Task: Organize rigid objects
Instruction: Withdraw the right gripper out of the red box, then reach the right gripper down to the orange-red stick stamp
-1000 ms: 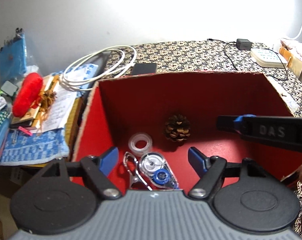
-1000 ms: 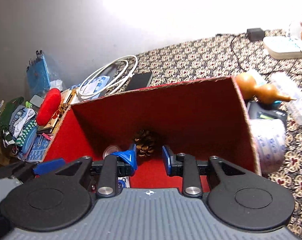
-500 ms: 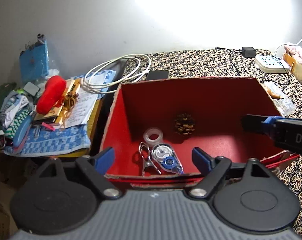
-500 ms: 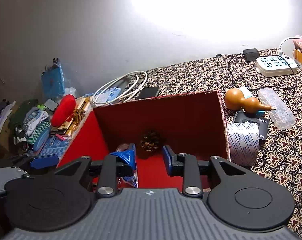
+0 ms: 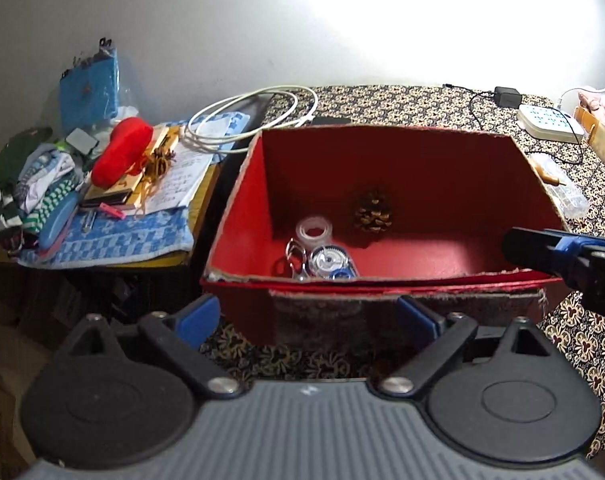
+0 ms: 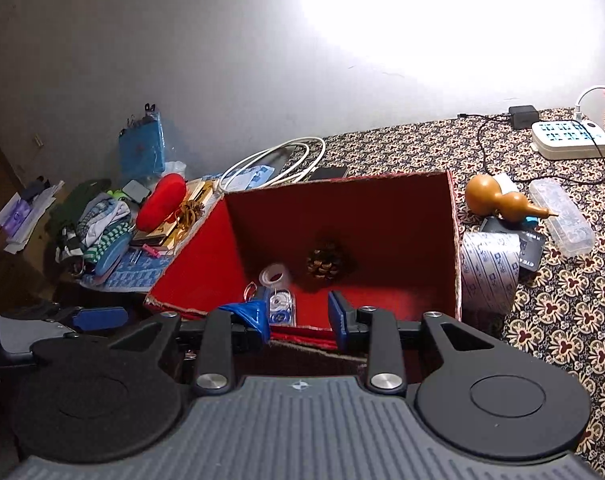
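Note:
A red-lined cardboard box [image 5: 242, 216] [image 6: 456, 240] stands on the patterned tablecloth. Inside lie a pine cone [image 5: 372, 210] [image 6: 324, 262], a clear tape roll [image 5: 313, 231] [image 6: 275, 274], a correction-tape dispenser [image 5: 329, 262] [image 6: 280, 306] and a metal clip [image 5: 296, 254]. My left gripper [image 5: 308, 318] hovers in front of the box's near wall, its jaws opening wide with nothing held. My right gripper [image 6: 298, 316] hangs over the near rim, open by a narrow gap and holding nothing. The blue pad on its left finger looks torn.
Right of the box lie a gourd [image 6: 498, 200], a patterned paper roll [image 6: 488, 272], a black card [image 6: 530, 248] and a clear plastic case [image 6: 562, 216]. A power strip [image 6: 566, 140] sits far right. Left are a white cable [image 5: 254, 116], a red plush [image 5: 120, 150] and clothes [image 5: 42, 184].
Both grippers have drawn back and upward out of the box, so its near wall now shows. The left jaws have spread wider. The items inside have not moved.

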`<state>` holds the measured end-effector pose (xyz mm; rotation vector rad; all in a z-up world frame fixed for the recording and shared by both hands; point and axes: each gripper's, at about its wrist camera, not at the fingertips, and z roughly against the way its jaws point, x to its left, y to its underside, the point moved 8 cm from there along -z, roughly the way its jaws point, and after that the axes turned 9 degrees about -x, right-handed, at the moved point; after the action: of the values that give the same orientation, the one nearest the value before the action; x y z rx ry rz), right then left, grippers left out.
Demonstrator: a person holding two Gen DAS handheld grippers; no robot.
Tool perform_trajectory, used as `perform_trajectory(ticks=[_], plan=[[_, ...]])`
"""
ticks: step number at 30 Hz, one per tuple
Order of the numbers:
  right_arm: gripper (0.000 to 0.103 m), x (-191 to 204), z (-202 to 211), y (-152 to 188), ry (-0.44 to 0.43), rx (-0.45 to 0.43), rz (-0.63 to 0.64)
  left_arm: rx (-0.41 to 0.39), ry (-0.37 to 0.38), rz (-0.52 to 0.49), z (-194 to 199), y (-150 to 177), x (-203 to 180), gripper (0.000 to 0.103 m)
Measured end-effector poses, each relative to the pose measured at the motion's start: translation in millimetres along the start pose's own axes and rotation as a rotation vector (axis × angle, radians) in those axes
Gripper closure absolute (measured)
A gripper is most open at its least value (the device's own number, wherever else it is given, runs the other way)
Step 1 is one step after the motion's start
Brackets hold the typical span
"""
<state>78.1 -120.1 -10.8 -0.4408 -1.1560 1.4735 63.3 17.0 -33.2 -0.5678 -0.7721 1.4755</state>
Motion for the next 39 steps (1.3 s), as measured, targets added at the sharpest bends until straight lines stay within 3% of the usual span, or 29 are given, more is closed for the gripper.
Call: perform_trajectory(ticks=[15,22,32,39], plan=[[0.087,0.6,11.3,37.0,-0.083,0.060,0.031,0.109,-0.011,-0.006,-11.7,42.7,1.8,0.009],[0.087,-11.7,1.1,71.1,-0.054,0.140,0.060,0.193,-0.027,-0.018,-34.8,75.6,9.5,0.009],[0.087,-8.4,-17.3,103.3,-0.065,0.229,0.084,0.243,0.079,-0.024,-55.4,100.8,11.5,0.009],[0.088,-9.4,-38.9,106.3,-0.085,0.252,-0.008,0.208,0.205,-0.020,-57.5,104.4,7.9,0.009]])
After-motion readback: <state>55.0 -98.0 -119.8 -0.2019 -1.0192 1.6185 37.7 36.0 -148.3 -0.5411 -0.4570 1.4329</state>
